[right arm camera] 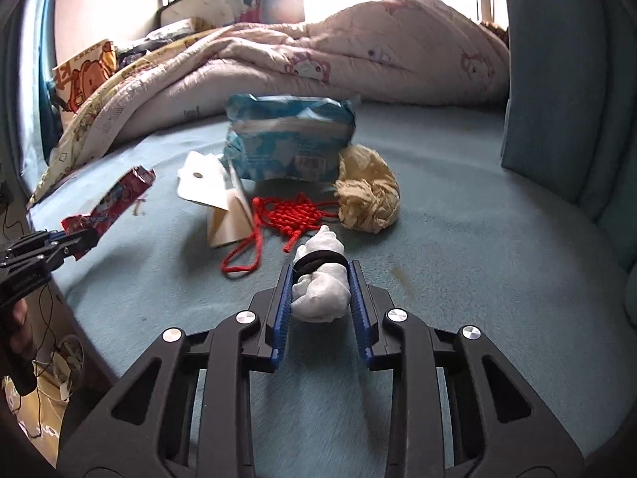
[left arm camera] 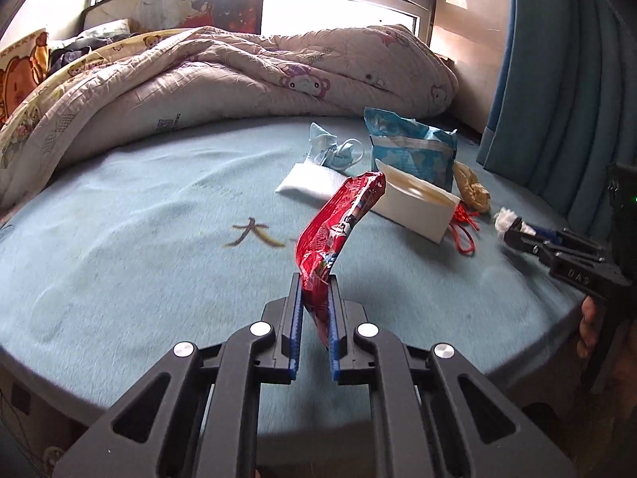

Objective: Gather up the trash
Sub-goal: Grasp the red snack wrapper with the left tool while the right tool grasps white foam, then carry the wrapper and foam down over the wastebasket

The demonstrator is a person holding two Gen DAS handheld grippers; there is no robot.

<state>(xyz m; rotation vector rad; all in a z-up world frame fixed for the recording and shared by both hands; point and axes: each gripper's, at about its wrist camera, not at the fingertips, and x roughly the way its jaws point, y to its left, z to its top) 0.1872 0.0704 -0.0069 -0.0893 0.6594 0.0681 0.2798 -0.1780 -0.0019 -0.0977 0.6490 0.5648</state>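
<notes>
The red snack wrapper [left arm camera: 338,231] stands up out of the left gripper [left arm camera: 314,290], whose blue pads are closed tight on its lower end; the wrapper hangs clear above the blue bed sheet [left arm camera: 139,259], over the near half of the bed. From the right wrist view the same wrapper [right arm camera: 115,203] sticks out of the left gripper [right arm camera: 81,243] near the bed's left edge.

The right gripper [right arm camera: 320,275] has its pads pressed on either side of a crumpled white tissue wad [right arm camera: 318,294] with a black band around it. The wad lies low at the sheet, near the bed's near edge; whether it is lifted off cannot be told.

Just beyond it lies a red knotted cord [right arm camera: 286,211], with a crumpled beige bag [right arm camera: 368,195] to its right and a folded white paper box [right arm camera: 225,215] to its left. Behind these stands a blue-and-white tissue pack [right arm camera: 290,139]. A white pad [left arm camera: 306,183] and a crumpled light-blue face mask [left arm camera: 334,151] lie left of the pack. A pink cartoon quilt [left arm camera: 239,75] is heaped along the far side of the bed, and a blue curtain [left arm camera: 557,79] hangs at the right edge.
</notes>
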